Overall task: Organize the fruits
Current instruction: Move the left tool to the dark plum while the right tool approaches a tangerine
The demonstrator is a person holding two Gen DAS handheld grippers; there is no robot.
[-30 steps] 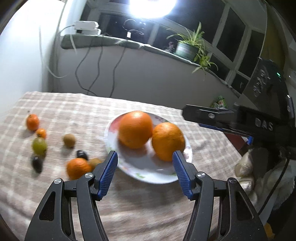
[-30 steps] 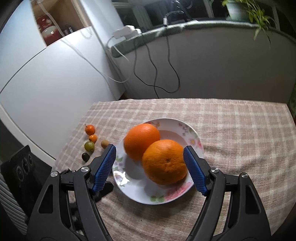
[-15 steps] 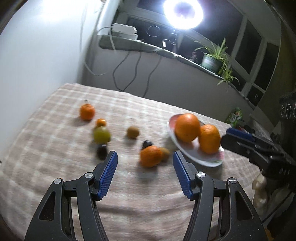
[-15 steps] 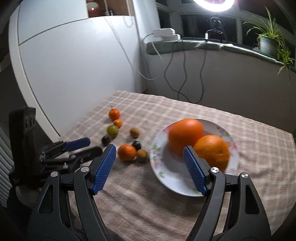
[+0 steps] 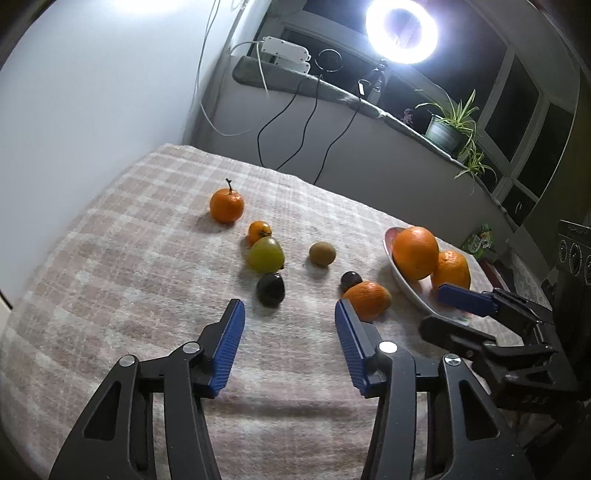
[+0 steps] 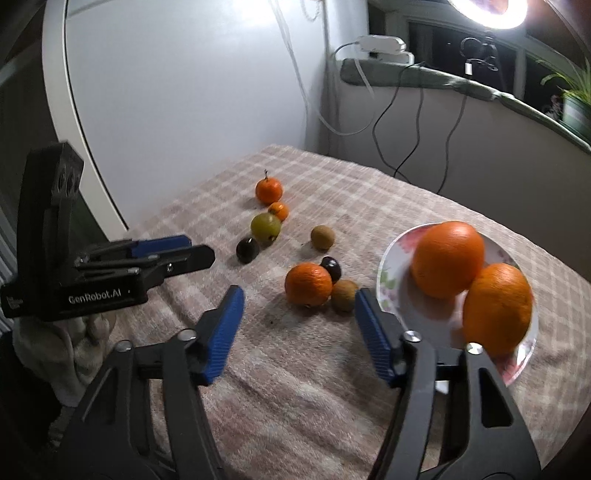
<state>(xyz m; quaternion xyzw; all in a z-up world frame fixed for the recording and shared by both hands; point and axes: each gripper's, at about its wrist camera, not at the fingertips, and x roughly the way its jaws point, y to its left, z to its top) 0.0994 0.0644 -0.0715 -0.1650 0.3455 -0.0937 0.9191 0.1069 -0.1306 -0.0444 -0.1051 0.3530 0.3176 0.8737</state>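
Observation:
A floral plate (image 6: pixel 399 240) (image 5: pixel 408 291) on the right holds two big oranges (image 6: pixel 447 258) (image 5: pixel 415 252). Loose fruit lies left of it on the checked cloth: a mandarin (image 6: pixel 308 284) (image 5: pixel 367 299), a kiwi (image 6: pixel 322 237) (image 5: pixel 322 253), a second kiwi (image 6: pixel 344 294), two dark plums (image 6: pixel 247 250) (image 5: pixel 270 290), a green fruit (image 6: pixel 265 227) (image 5: pixel 266 253), a small orange fruit (image 6: pixel 279 210) and a stemmed tangerine (image 6: pixel 269 190) (image 5: pixel 226 205). My left gripper (image 5: pixel 288 317) is open and empty, just short of a plum. My right gripper (image 6: pixel 299 306) is open and empty, near the mandarin.
A white wall borders the table's left side. Cables, a power strip (image 5: pixel 286 53), a ring light (image 5: pixel 402 29) and a potted plant (image 5: pixel 445 133) sit on the ledge behind. The left gripper's body (image 6: pixel 92 280) hovers at the table's left edge.
Both grippers swung left, from the plate toward the loose fruit. The plate with two oranges has shifted to the right of both views. Both stay open and empty.

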